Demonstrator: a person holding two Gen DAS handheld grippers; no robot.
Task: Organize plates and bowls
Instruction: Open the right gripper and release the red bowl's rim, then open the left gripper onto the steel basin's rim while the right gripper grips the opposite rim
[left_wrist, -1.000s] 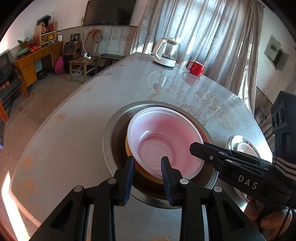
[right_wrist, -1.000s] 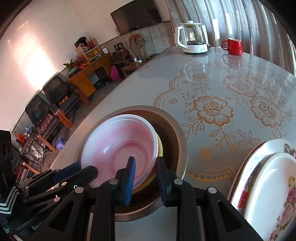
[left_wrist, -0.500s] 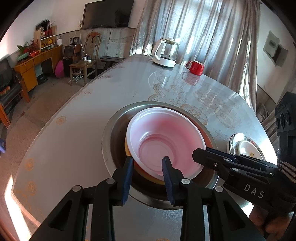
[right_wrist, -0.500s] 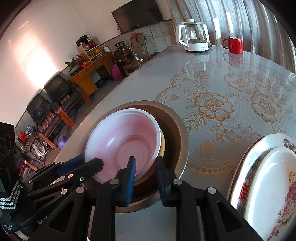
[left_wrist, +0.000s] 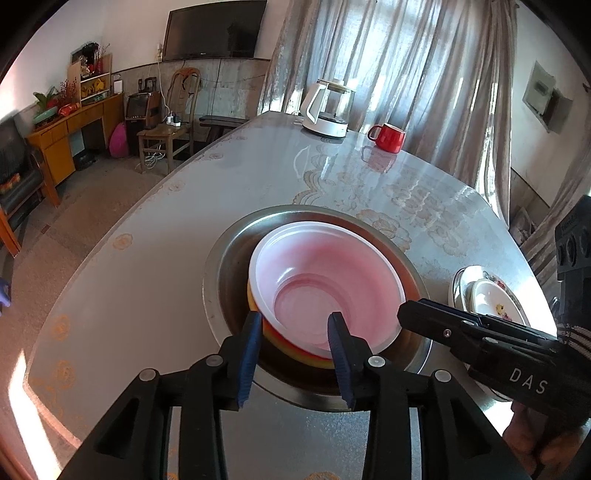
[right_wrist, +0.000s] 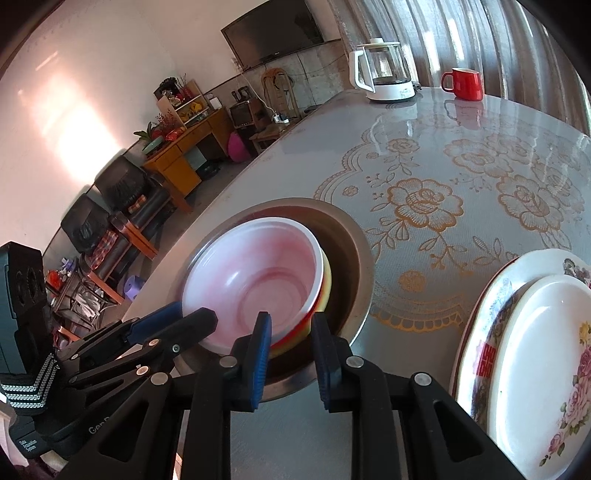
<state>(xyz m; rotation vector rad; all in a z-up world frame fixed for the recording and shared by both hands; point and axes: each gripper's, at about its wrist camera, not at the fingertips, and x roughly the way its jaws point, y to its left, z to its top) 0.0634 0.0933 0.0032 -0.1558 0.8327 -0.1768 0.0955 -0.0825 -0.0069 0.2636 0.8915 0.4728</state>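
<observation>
Left gripper (left_wrist: 293, 325) is opening astride pink bowl (left_wrist: 325, 284) rim, unpinched; right gripper (right_wrist: 290, 328) is hovering narrowly spread, empty. Risk: retreating finger snagging rim, tipping the stack.

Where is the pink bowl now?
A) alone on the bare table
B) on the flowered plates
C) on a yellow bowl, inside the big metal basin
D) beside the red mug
C: the pink bowl sits nested on a yellow bowl inside the metal basin, apart from the plates.
</observation>
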